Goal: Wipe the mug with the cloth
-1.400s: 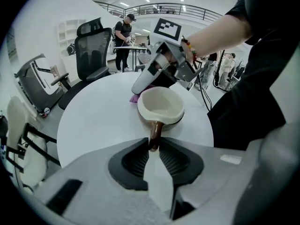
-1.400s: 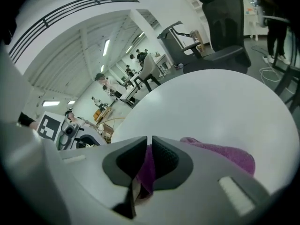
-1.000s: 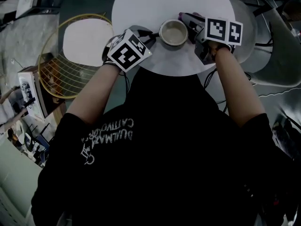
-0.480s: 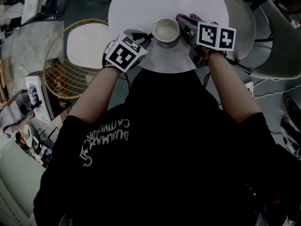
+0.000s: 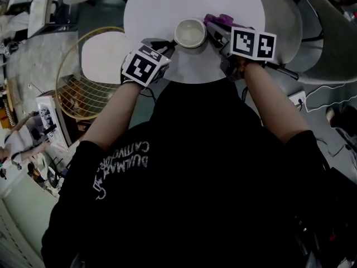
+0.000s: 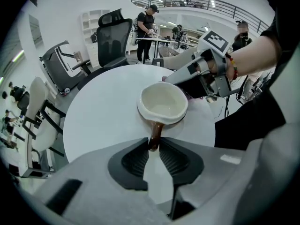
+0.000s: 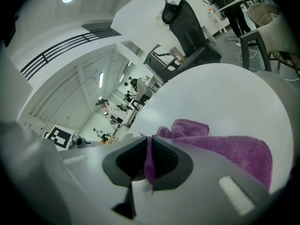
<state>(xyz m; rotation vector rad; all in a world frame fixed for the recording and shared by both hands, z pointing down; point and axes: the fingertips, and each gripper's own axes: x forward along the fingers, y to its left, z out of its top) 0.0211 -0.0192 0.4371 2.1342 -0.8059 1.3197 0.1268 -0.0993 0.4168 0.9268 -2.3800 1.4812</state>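
Two tools: left tool [image 6: 153, 149] clamps the mug [image 6: 162, 102] by its handle [image 6: 155, 131]; right tool [image 7: 147, 161] pinches the cloth [image 7: 220, 144].
Mug: tabletop's [image 5: 167, 4] 6 o'clock edge, cloth at its 3 o'clock.
Advice: steady the handle, press cloth round the wall.

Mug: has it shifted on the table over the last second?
No. The mug keeps its spot against the round table's near edge; only the head camera drifted.
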